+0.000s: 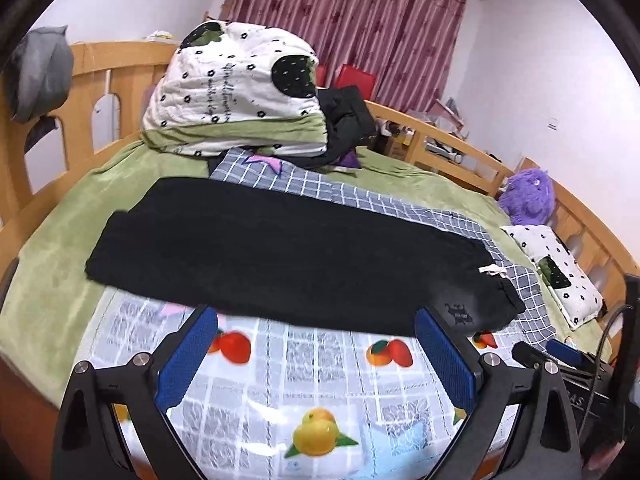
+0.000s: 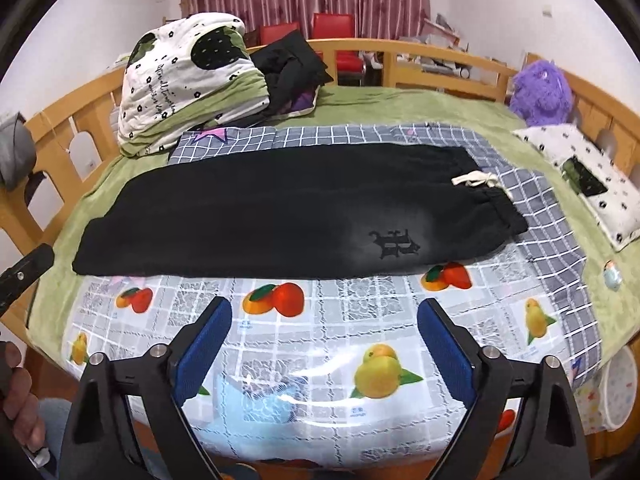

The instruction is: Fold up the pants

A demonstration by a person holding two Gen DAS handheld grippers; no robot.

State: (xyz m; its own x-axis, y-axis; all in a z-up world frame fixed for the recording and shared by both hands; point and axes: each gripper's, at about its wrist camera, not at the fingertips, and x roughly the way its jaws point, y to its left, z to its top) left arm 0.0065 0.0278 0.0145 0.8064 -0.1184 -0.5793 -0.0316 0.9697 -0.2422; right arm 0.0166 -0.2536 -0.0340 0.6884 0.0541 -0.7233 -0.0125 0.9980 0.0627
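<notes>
Black pants (image 1: 288, 252) lie flat across the bed, folded lengthwise, legs to the left and waistband with a white drawstring (image 2: 476, 179) to the right. A dark logo (image 2: 394, 243) shows near the waist. They rest partly on a glossy fruit-print cloth (image 2: 320, 320) and a grey checked sheet (image 2: 552, 216). My left gripper (image 1: 316, 316) is open and empty, just short of the pants' near edge. My right gripper (image 2: 324, 308) is open and empty, hovering over the fruit cloth, a little short of the pants (image 2: 280, 212).
A folded white-and-green quilt (image 1: 236, 88) and dark clothes (image 1: 344, 120) are piled at the back. A purple plush toy (image 2: 544, 92) and a pillow (image 2: 592, 188) lie at the right. Wooden bed rails (image 1: 456, 140) surround the bed. The right gripper shows in the left wrist view (image 1: 560, 356).
</notes>
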